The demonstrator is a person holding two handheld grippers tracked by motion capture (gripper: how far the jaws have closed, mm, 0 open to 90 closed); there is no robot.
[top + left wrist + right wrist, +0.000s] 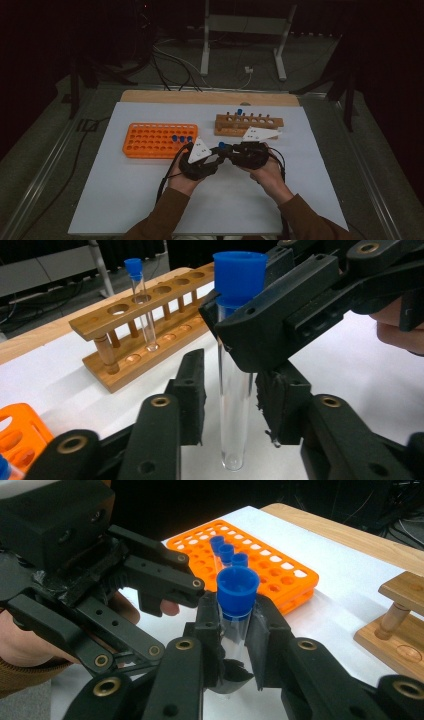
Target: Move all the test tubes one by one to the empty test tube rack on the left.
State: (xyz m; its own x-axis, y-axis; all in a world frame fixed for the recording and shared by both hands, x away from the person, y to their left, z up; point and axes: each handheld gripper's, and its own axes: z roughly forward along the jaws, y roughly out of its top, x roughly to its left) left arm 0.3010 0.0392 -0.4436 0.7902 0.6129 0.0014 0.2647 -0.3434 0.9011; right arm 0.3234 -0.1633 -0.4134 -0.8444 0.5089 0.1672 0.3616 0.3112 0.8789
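White table — orange rack, wooden rack.

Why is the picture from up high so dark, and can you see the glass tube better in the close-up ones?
High view: dim, room behind nearly black, only the white table looks bright. Left gripper view: well lit, the blue-capped tube sharp, its glass faint against the table. Right gripper view: clear up close, the orange rack slightly soft.
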